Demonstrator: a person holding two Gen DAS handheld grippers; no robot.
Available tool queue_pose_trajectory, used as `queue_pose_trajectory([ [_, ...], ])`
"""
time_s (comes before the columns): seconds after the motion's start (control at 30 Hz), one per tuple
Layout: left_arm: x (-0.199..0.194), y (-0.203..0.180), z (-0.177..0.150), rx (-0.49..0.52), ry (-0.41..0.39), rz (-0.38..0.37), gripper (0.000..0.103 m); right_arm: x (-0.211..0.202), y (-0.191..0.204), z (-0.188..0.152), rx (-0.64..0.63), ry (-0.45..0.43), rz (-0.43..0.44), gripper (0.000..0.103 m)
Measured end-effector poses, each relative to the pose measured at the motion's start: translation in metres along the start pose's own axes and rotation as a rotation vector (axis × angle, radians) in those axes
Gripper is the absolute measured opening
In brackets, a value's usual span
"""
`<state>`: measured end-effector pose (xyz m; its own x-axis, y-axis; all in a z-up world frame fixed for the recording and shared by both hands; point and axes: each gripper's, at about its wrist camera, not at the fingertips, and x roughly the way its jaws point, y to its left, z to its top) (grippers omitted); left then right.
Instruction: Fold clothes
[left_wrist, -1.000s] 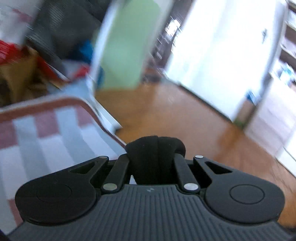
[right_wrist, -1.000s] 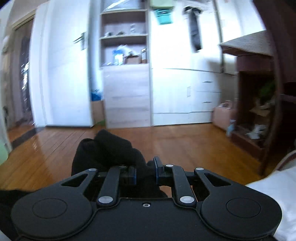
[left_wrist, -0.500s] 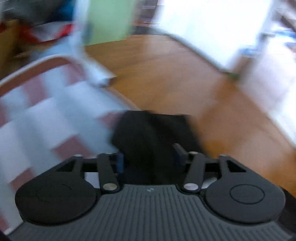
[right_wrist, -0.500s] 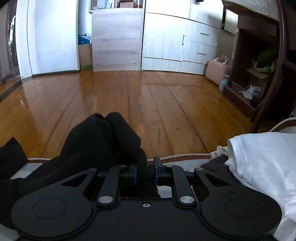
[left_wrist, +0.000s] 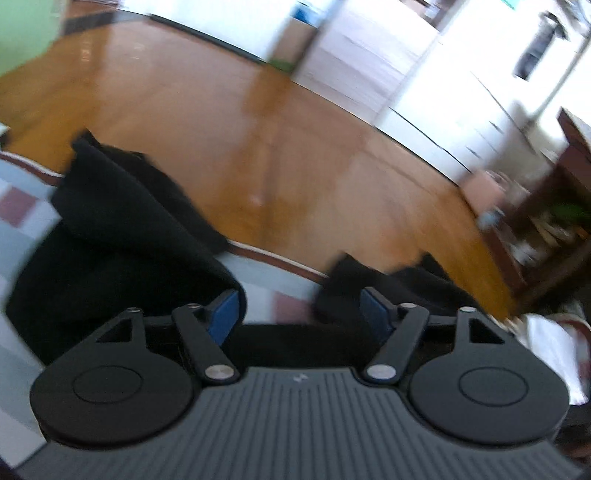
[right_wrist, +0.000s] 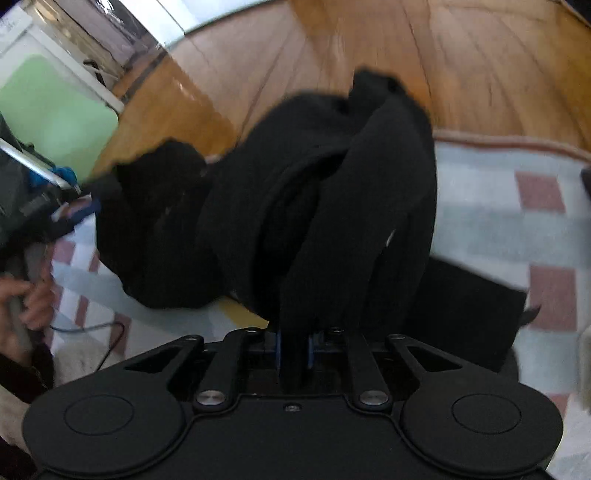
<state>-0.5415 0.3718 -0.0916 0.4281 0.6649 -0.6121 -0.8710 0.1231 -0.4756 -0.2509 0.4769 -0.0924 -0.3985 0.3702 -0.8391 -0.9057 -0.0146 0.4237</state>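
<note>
A black garment (right_wrist: 280, 206) lies bunched on the checked bed cover (right_wrist: 517, 221) at its floor-side edge. My right gripper (right_wrist: 294, 350) points steeply down and is shut on a fold of it, with its jaws still closing tighter. In the left wrist view the same black garment (left_wrist: 122, 236) lies left of my left gripper (left_wrist: 299, 310). Its jaws are opening, and the blue pads (left_wrist: 225, 312) stand wide apart with only checked cover (left_wrist: 280, 295) showing between them. Another black lump (left_wrist: 391, 284) lies past the right pad.
A white garment (left_wrist: 546, 343) lies at the right of the bed. A flat dark cloth (right_wrist: 472, 314) sits right of the held fold. A hand (right_wrist: 33, 299) and a cable (right_wrist: 92, 328) are at the left. Wooden floor (left_wrist: 295, 147) and dark wooden furniture (left_wrist: 554, 221) lie beyond.
The left gripper let go of the black cloth, opened wide and swung to the right. The right gripper tipped down from the room to the bed, still holding the garment.
</note>
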Motion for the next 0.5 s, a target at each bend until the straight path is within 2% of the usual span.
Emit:
queue_pose_trajectory([
  [0.07,0.008,-0.017,-0.006,0.035,0.026,-0.021,0.076,0.009,-0.002,-0.004,0.019,0.016,0.054,0.015],
  [0.13,0.009,-0.028,-0.012,0.056,0.023,-0.014,0.076,0.014,0.01,-0.008,-0.018,0.03,0.109,0.015],
  [0.23,-0.004,-0.03,-0.011,0.081,-0.081,0.077,0.076,0.02,0.033,-0.011,-0.115,0.057,0.162,0.015],
  [0.3,-0.021,-0.025,-0.005,0.088,-0.199,0.19,0.078,0.026,0.046,-0.014,-0.165,0.085,0.204,0.015],
  [0.33,-0.03,-0.017,0.0,0.08,-0.235,0.194,0.078,0.029,0.052,-0.015,-0.184,0.099,0.227,0.015],
  [0.37,-0.039,-0.008,0.004,0.068,-0.257,0.167,0.078,0.031,0.056,-0.017,-0.173,0.11,0.265,0.015],
  [0.4,-0.045,0.006,0.006,0.031,-0.242,0.066,0.078,0.034,0.06,-0.019,-0.161,0.121,0.304,0.015],
  [0.43,-0.046,0.026,0.01,-0.032,-0.207,-0.058,0.078,0.031,0.066,-0.019,-0.133,0.118,0.387,0.015],
  [0.47,-0.048,0.042,0.013,-0.086,-0.182,-0.15,0.078,0.029,0.072,-0.02,-0.104,0.116,0.47,0.015],
  [0.5,-0.048,0.047,0.012,-0.123,-0.176,-0.181,0.078,0.027,0.077,-0.019,-0.082,0.119,0.555,0.015],
])
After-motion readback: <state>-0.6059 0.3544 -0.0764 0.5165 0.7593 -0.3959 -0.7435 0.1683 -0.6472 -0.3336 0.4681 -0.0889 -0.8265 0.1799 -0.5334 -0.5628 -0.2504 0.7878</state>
